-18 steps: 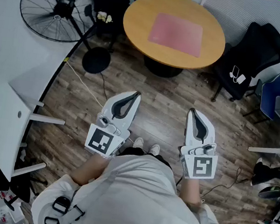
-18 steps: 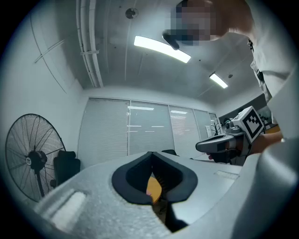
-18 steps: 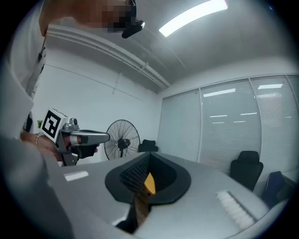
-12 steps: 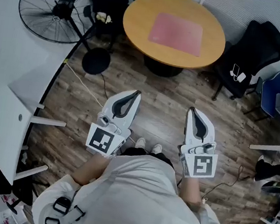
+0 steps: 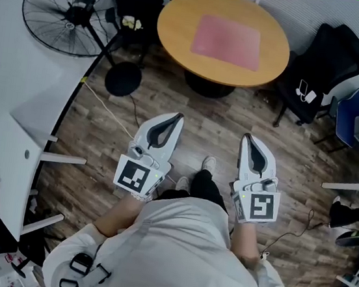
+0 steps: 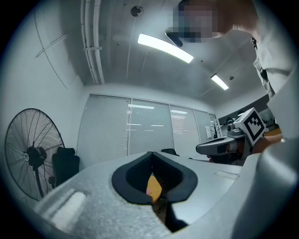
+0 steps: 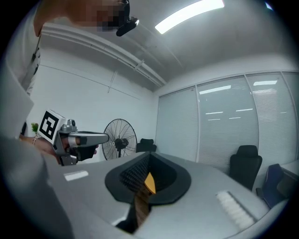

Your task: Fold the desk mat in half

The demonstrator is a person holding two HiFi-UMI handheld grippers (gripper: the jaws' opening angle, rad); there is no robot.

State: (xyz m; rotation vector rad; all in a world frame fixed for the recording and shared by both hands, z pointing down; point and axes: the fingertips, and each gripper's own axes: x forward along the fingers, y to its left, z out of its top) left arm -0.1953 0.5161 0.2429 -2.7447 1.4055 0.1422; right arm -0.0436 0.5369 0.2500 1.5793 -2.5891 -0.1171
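Note:
The pink desk mat lies flat and unfolded on the round wooden table at the top of the head view. Both grippers hover over the wooden floor, well short of the table and pointing toward it. My left gripper is shut with nothing in it; in its own view the left gripper shows closed jaws, with a sliver of the orange table in the gap behind them. My right gripper is shut and empty too, and the right gripper shows its jaw tips meeting.
A standing fan and its round base are left of the table. Black chairs flank the table; a blue chair is far right. A white desk runs along the left. A cable crosses the floor. The person's shoe steps forward.
One foot has stepped forward between the grippers. Both grippers have shifted slightly forward with the body and stay shut. The mat has not moved.

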